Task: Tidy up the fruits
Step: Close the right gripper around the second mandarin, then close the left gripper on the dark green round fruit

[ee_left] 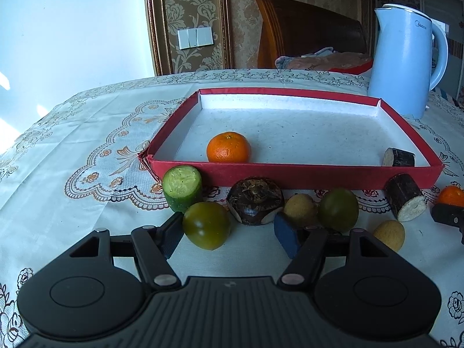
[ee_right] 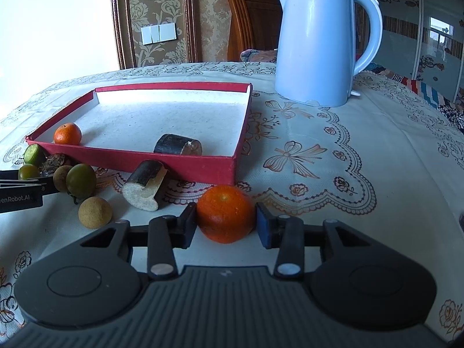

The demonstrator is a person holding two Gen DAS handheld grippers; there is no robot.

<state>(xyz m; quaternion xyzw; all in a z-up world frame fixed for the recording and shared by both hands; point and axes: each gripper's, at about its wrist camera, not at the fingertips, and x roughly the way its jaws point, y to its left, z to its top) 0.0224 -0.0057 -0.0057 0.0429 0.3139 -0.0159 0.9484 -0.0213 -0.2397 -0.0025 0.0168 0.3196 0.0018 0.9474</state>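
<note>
A red box lid (ee_left: 293, 175) (ee_right: 179, 166) on the table holds a tangerine (ee_left: 228, 147) (ee_right: 67, 133) and a sugarcane piece (ee_left: 399, 157) (ee_right: 177, 145). In front of it lie a cucumber stub (ee_left: 182, 188), two green tomatoes (ee_left: 206, 225) (ee_left: 338, 209), a water chestnut (ee_left: 254, 200), two longans (ee_left: 300, 209) (ee_left: 389, 234) and another sugarcane piece (ee_left: 405, 201) (ee_right: 145, 187). My left gripper (ee_left: 229, 239) is open, its fingers either side of the left green tomato. My right gripper (ee_right: 226, 224) has its fingers against a second tangerine (ee_right: 226, 213) on the table.
A pale blue electric kettle (ee_left: 406, 58) (ee_right: 319, 43) stands behind the lid at the right. A lace-patterned tablecloth (ee_right: 333, 159) covers the table. A wooden chair (ee_left: 304, 29) stands at the far side.
</note>
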